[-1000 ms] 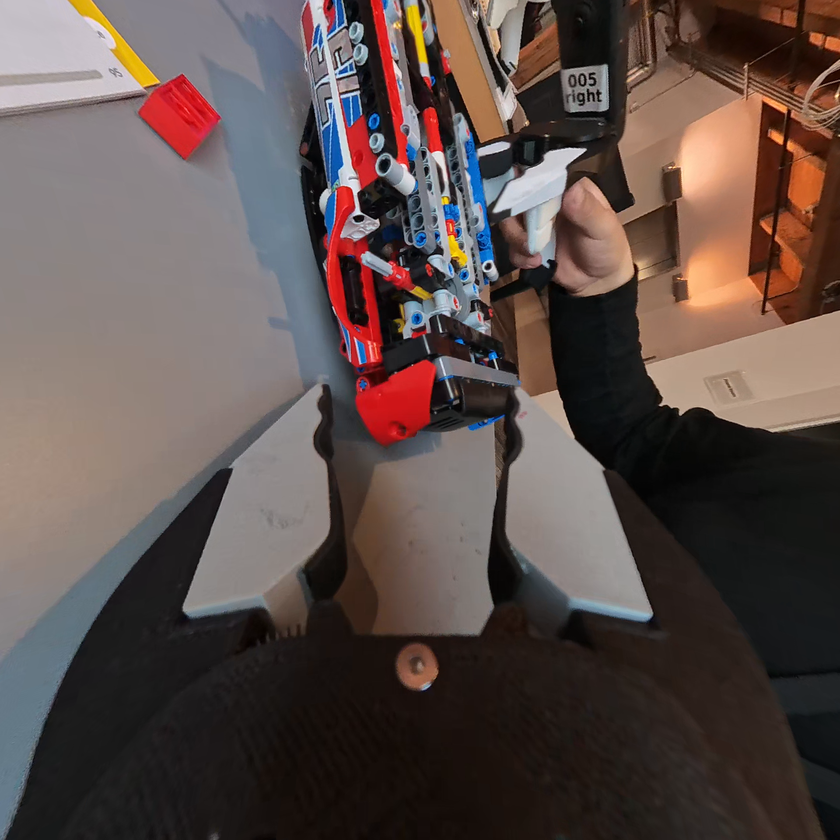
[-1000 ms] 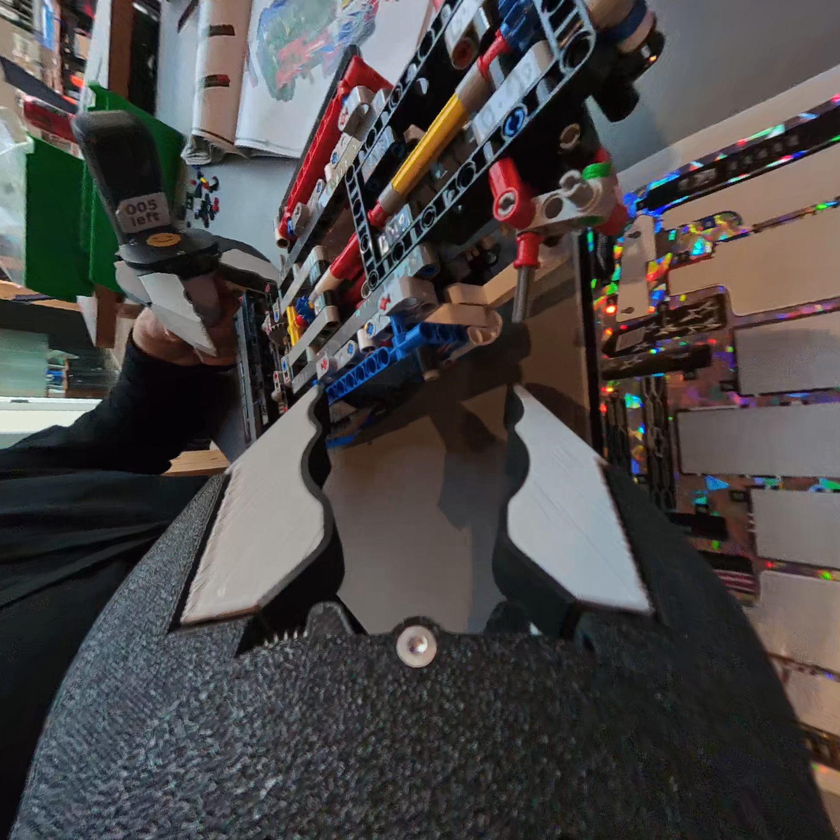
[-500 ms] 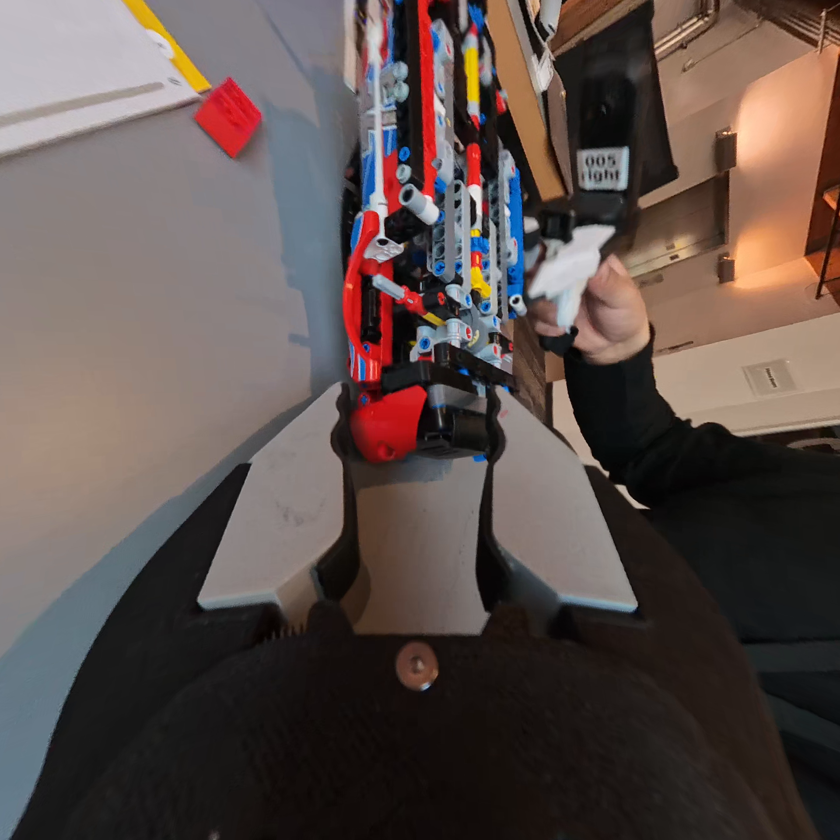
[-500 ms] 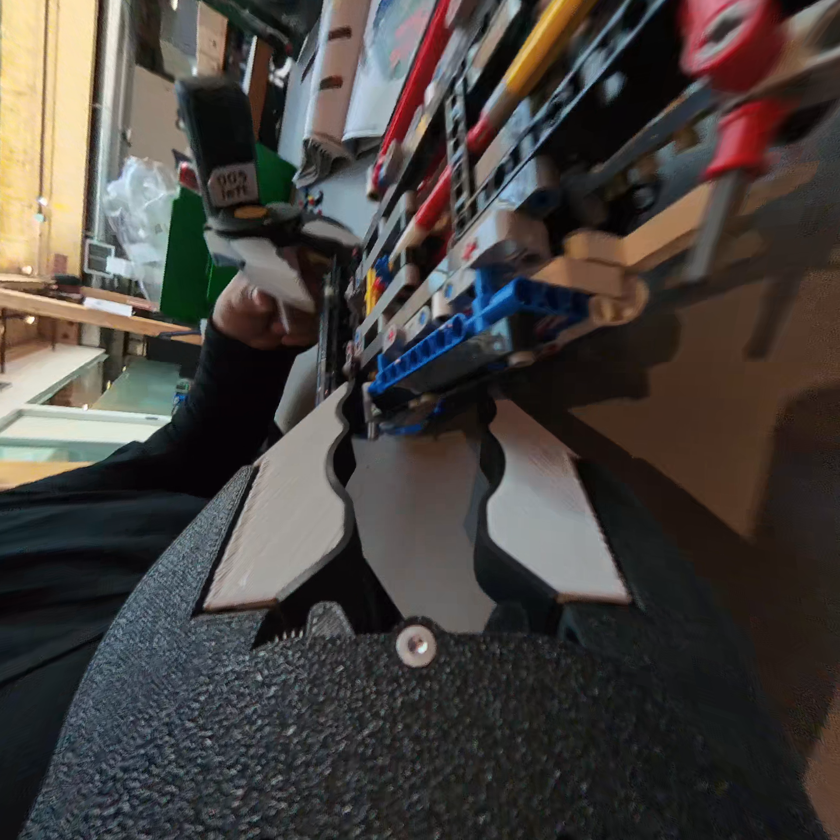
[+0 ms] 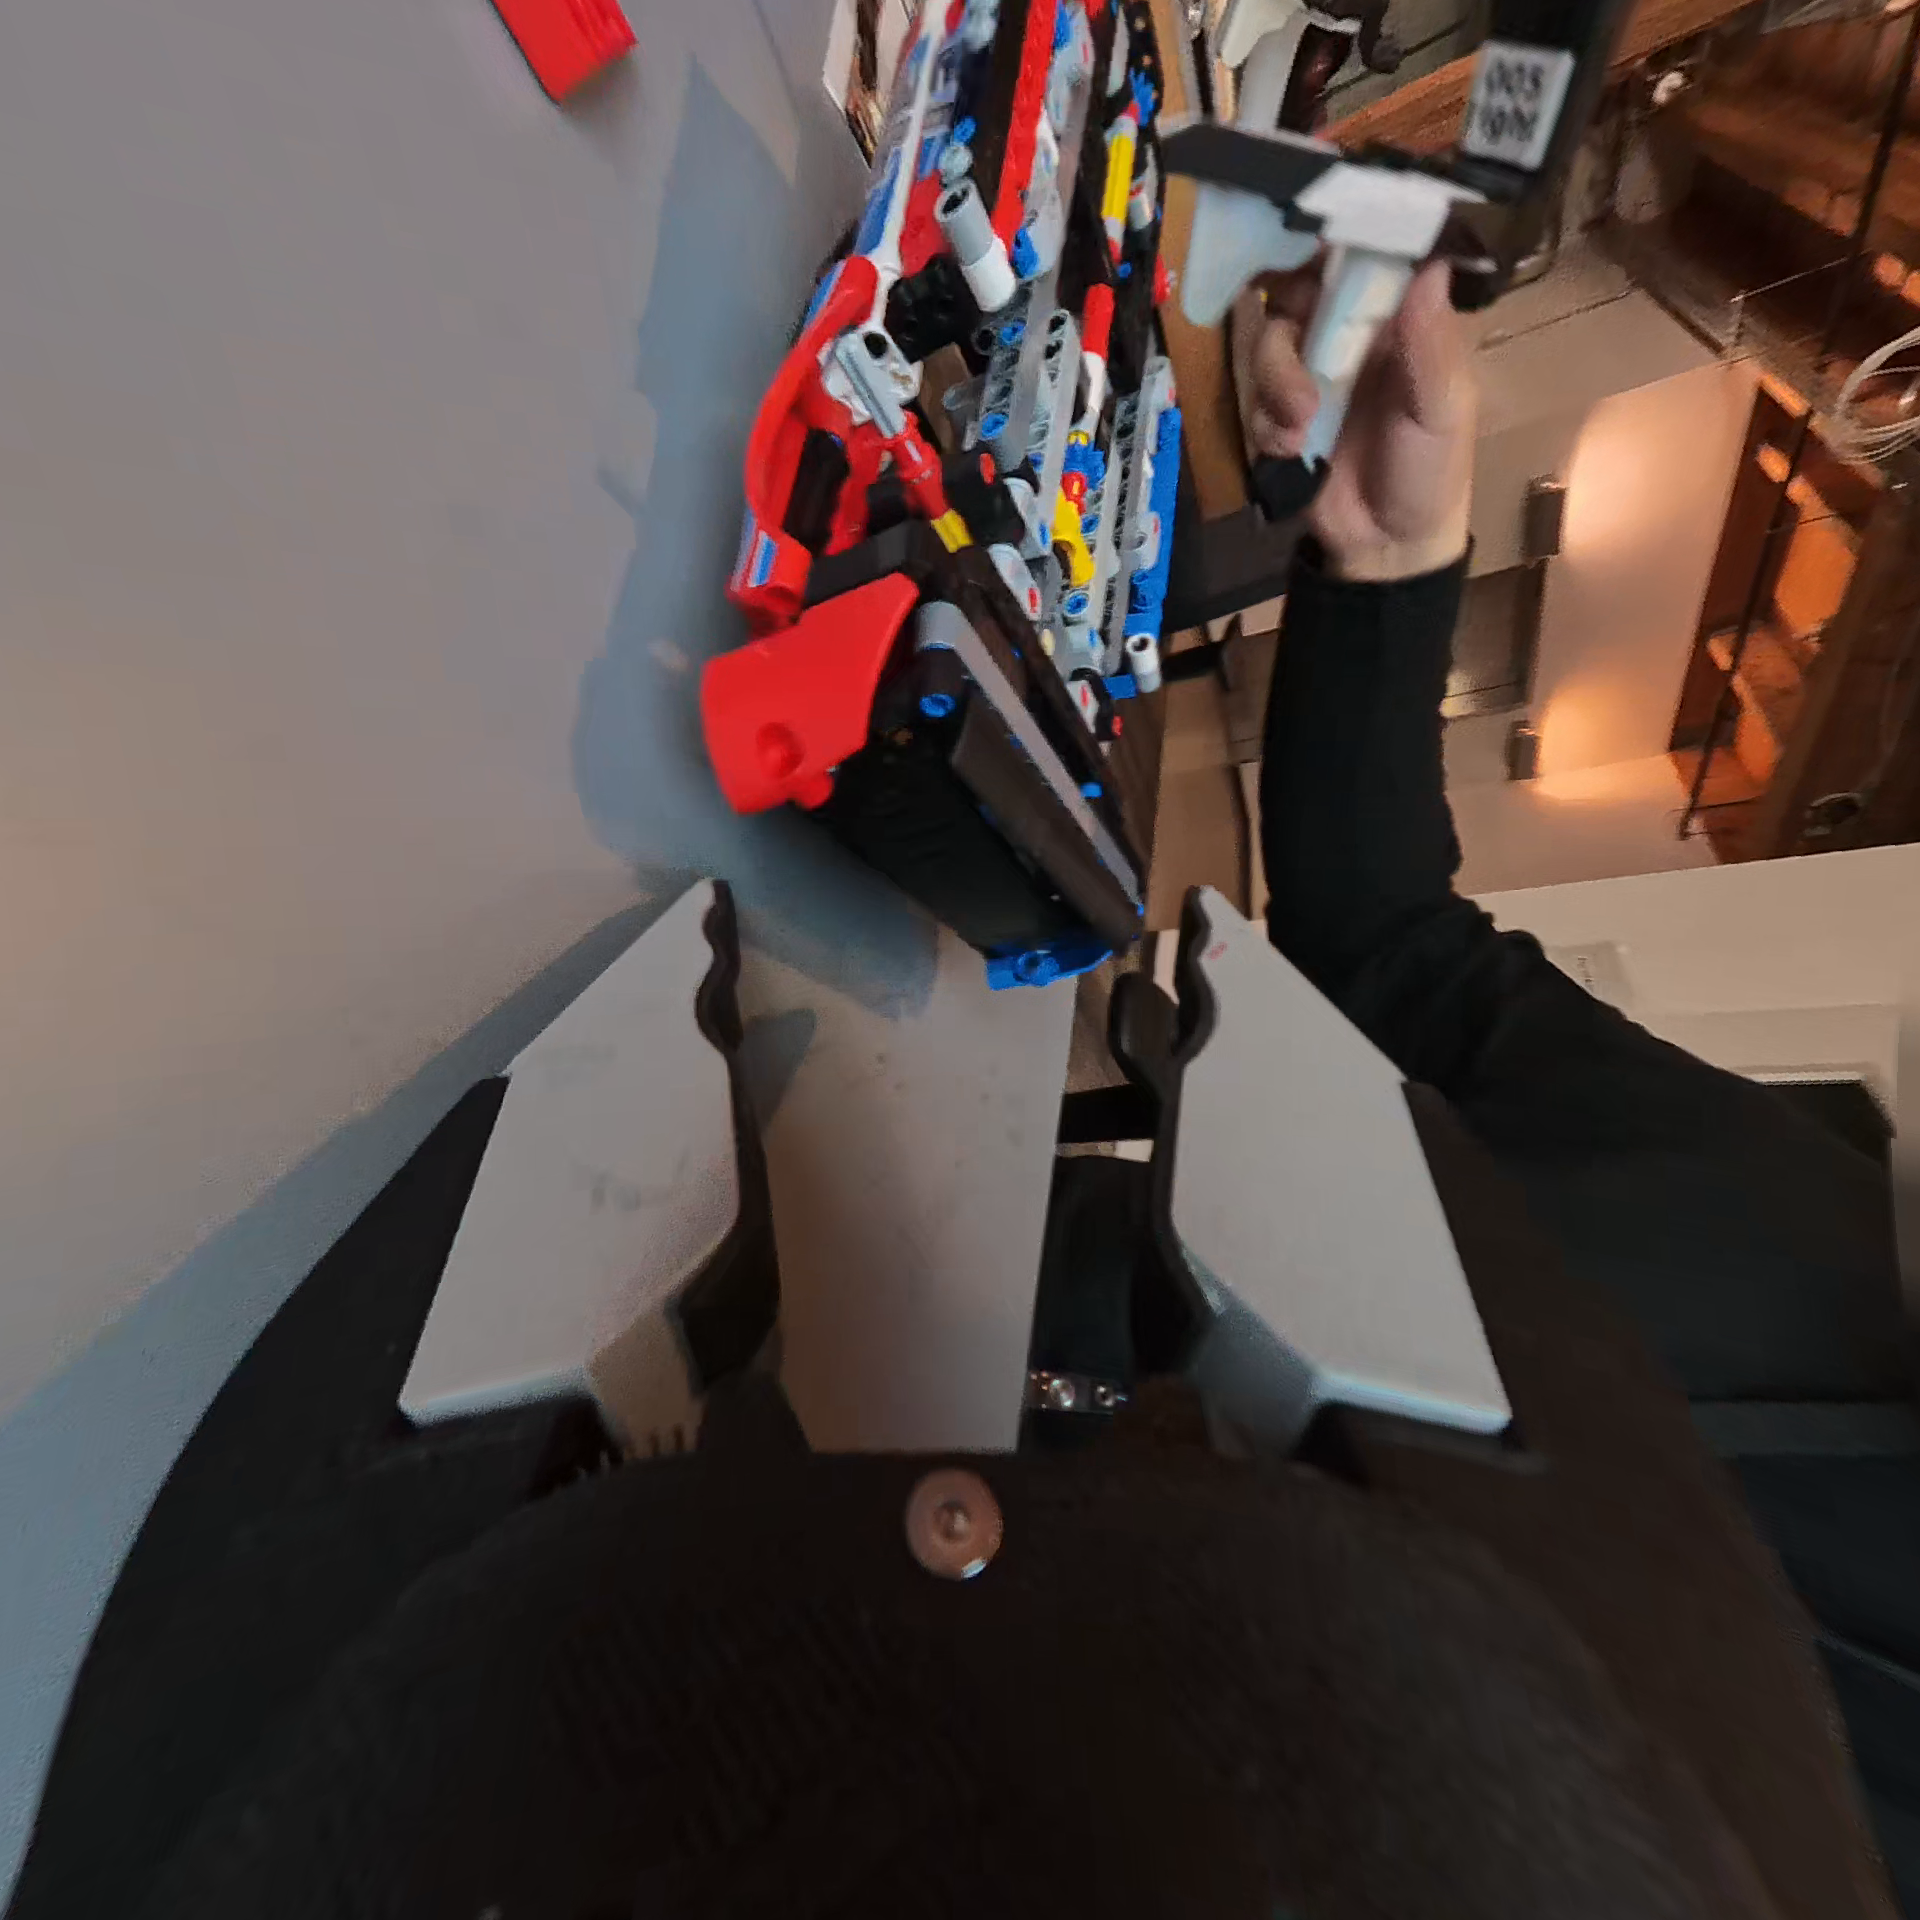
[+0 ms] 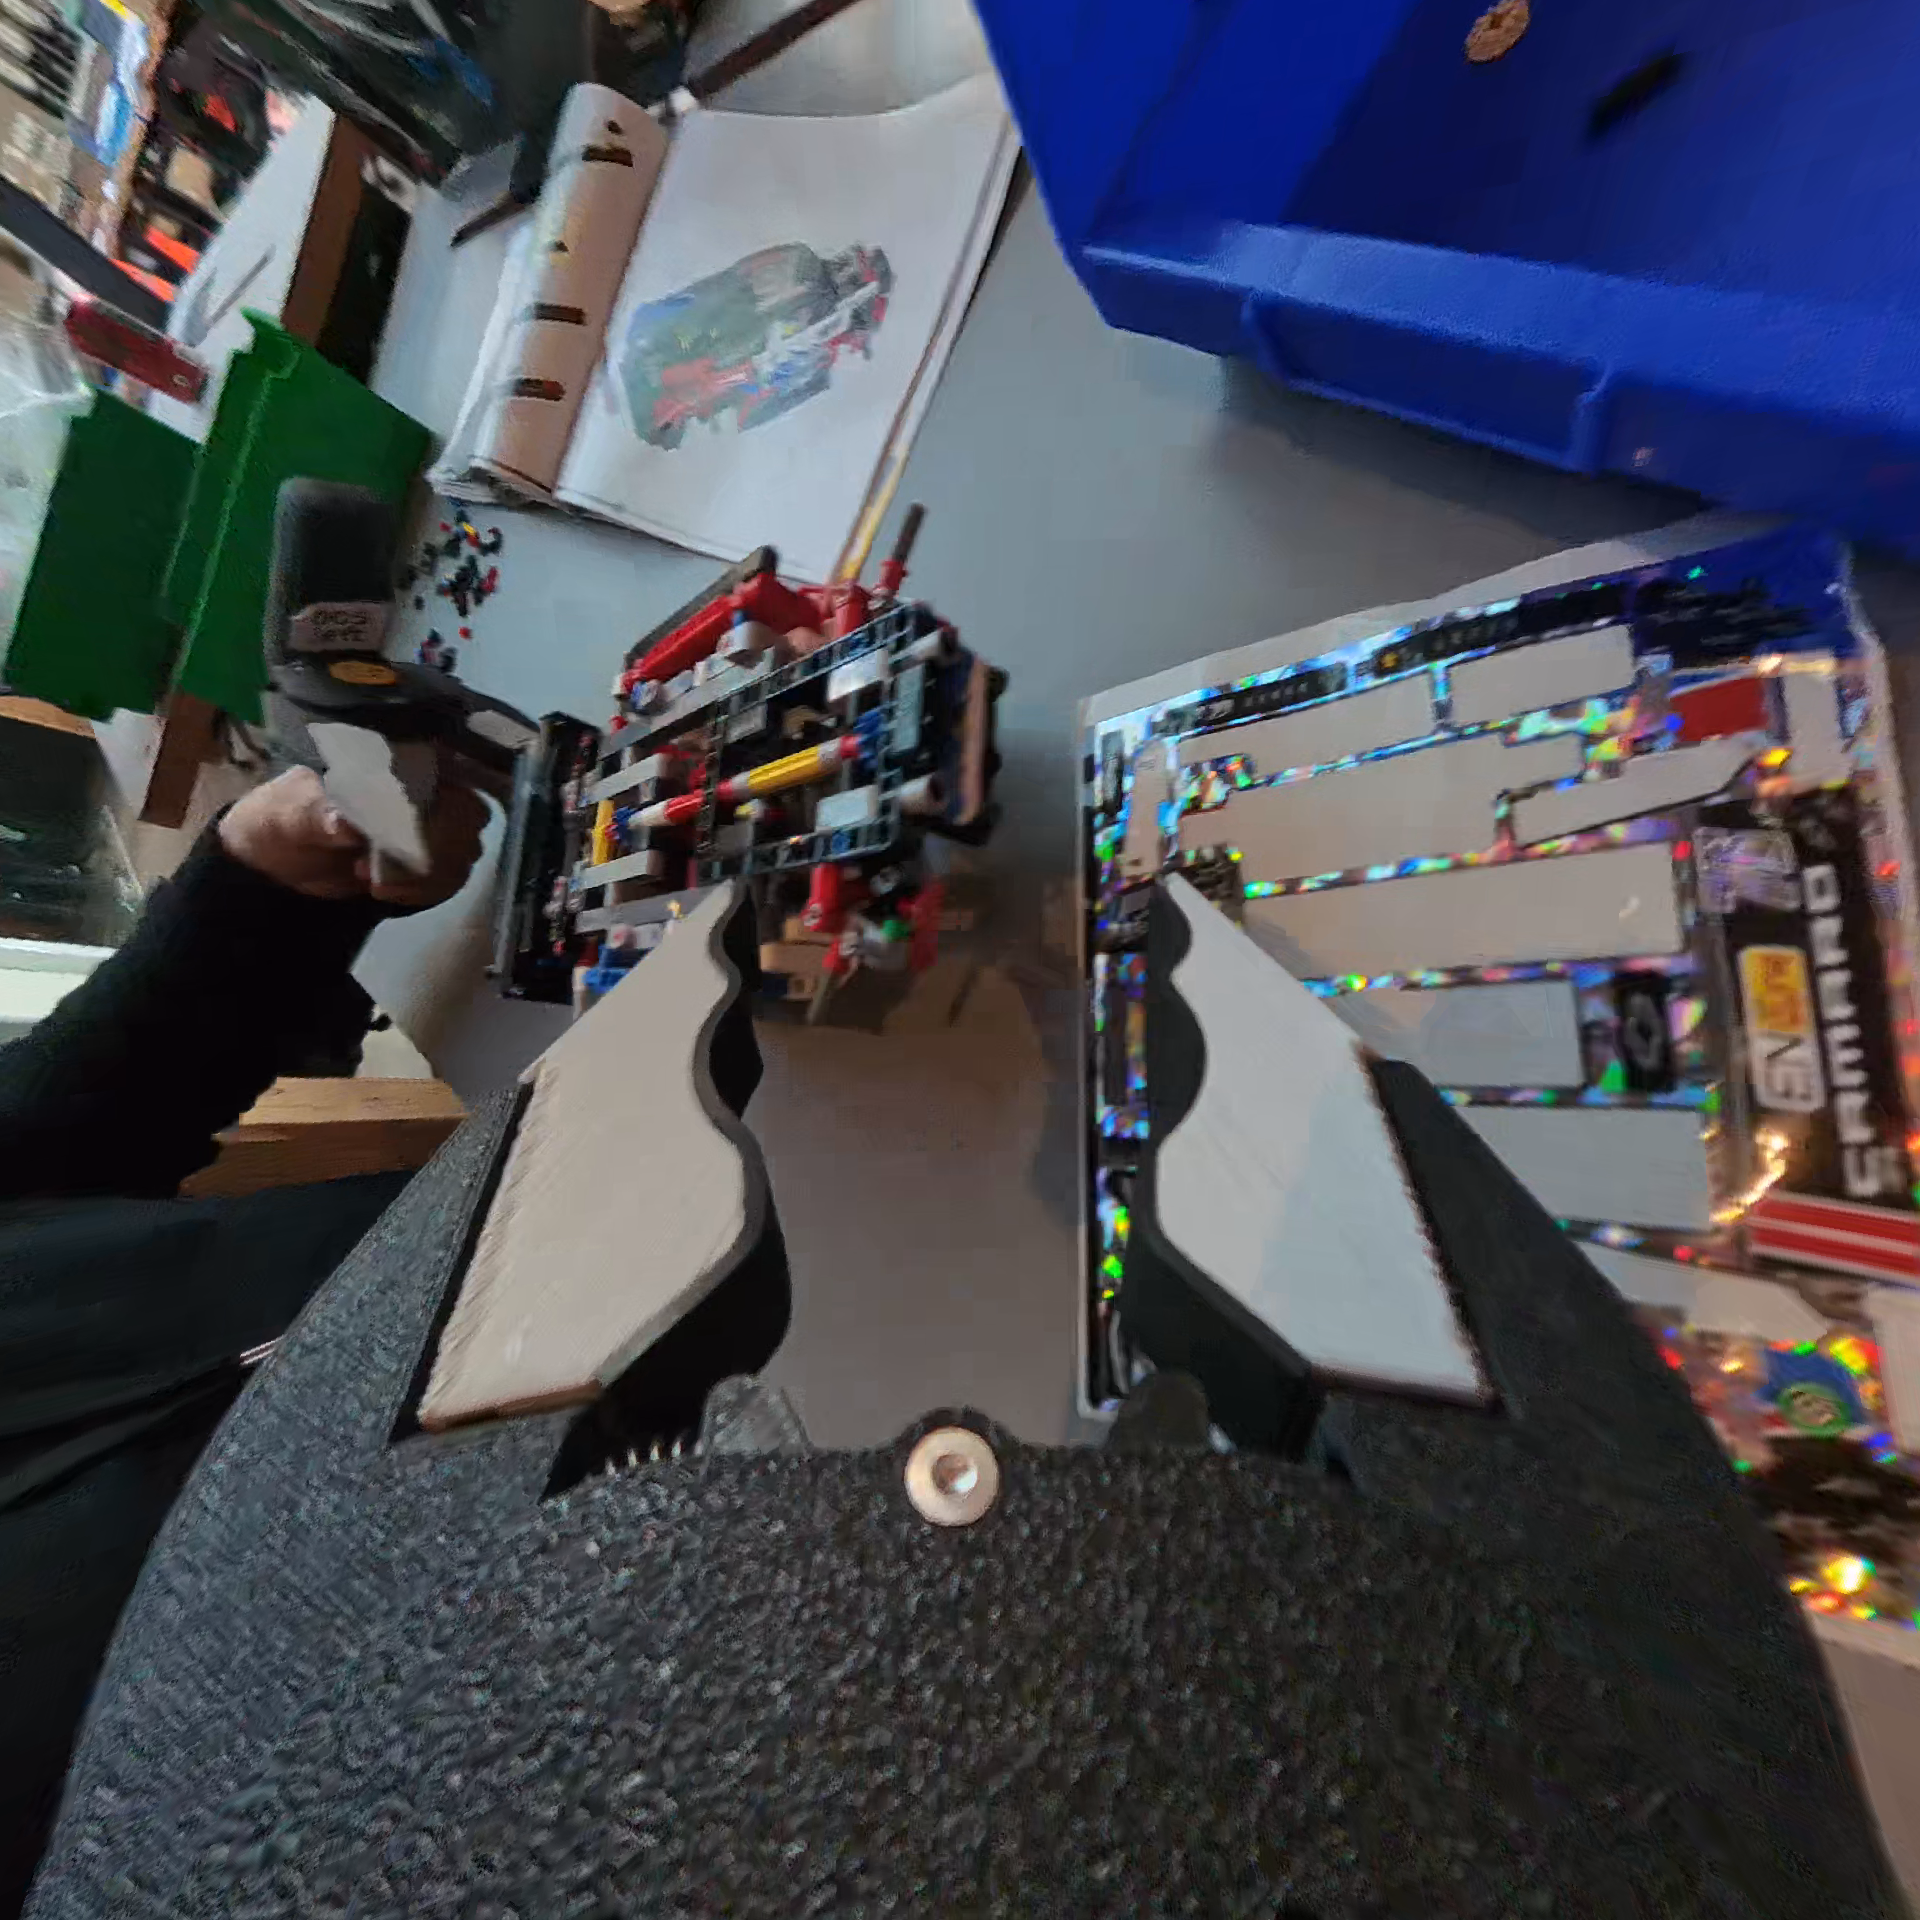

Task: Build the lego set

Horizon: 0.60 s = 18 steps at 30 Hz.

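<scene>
Both grippers, left (image 5: 951, 940) and right (image 6: 948, 914), gape empty near one lego model (image 6: 769, 790); apparently one sticker sheet (image 6: 1455, 935) beside.

Left gripper (image 5: 951, 951): seen with jaws spread apart and nothing between them, just short of the model's near end.
Lego model (image 5: 966, 540): a long build of red, black, grey and blue parts is laid on the grey worktop (image 5: 312, 520) near its edge; a red curved panel (image 5: 795, 717) is fitted at the near end.
Right gripper (image 5: 1231, 260): held in a hand (image 5: 1371, 436) beside the model; a black sleeve is worn.
Red piece (image 5: 566, 36): seen apart at the top edge.
</scene>
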Each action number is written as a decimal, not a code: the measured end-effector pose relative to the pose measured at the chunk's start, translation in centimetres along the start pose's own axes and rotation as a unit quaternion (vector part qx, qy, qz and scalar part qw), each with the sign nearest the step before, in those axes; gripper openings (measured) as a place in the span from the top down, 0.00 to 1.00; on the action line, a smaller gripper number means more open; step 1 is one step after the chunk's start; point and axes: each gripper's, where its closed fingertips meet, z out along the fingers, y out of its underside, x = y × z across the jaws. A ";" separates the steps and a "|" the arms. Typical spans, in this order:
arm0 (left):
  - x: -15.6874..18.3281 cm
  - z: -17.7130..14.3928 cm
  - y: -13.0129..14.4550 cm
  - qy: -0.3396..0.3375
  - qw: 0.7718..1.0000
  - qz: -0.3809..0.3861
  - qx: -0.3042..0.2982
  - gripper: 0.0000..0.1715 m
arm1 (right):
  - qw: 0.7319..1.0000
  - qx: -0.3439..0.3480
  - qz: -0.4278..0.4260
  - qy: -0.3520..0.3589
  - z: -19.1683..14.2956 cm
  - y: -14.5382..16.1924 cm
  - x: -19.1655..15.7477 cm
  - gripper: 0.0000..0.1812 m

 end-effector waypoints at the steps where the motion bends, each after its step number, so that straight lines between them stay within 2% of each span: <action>1: 0.3 0.4 0.4 0.005 1.000 -0.005 -0.005 0.51 | 1.000 -0.022 -0.010 0.005 0.8 -0.6 0.8 0.60; 3: 0.4 0.7 1.1 -0.013 1.000 0.002 -0.005 0.54 | 0.997 -0.076 -0.012 0.002 2.6 -1.1 1.6 0.60; 4: 0.6 0.6 1.3 -0.019 1.000 0.003 0.005 0.52 | 0.995 -0.098 -0.009 -0.016 3.5 -1.3 1.3 0.60; 5: 0.7 0.5 1.5 -0.025 1.000 0.003 0.016 0.50 | 0.991 -0.126 -0.010 -0.042 4.3 -1.0 0.7 0.60; 8: 0.7 1.0 1.5 -0.030 0.999 -0.006 0.031 0.53 | 0.980 -0.191 -0.014 -0.058 6.7 -0.3 0.9 0.63; 10: 0.8 1.8 0.9 -0.019 0.999 -0.020 0.037 0.53 | 0.966 -0.234 -0.005 -0.113 7.4 0.8 -0.4 0.66; 13: 0.6 3.2 -0.1 -0.015 0.999 -0.023 0.039 0.58 | 0.960 -0.230 0.005 -0.161 7.7 0.9 -1.9 0.69; 14: 0.3 3.5 -0.3 -0.025 0.999 -0.026 0.040 0.62 | 0.961 -0.223 0.001 -0.166 7.7 0.8 -2.1 0.69; 18: 0.1 3.6 -0.5 -0.045 0.999 0.005 0.030 0.63 | 0.968 -0.189 -0.016 -0.164 7.1 1.3 -2.3 0.68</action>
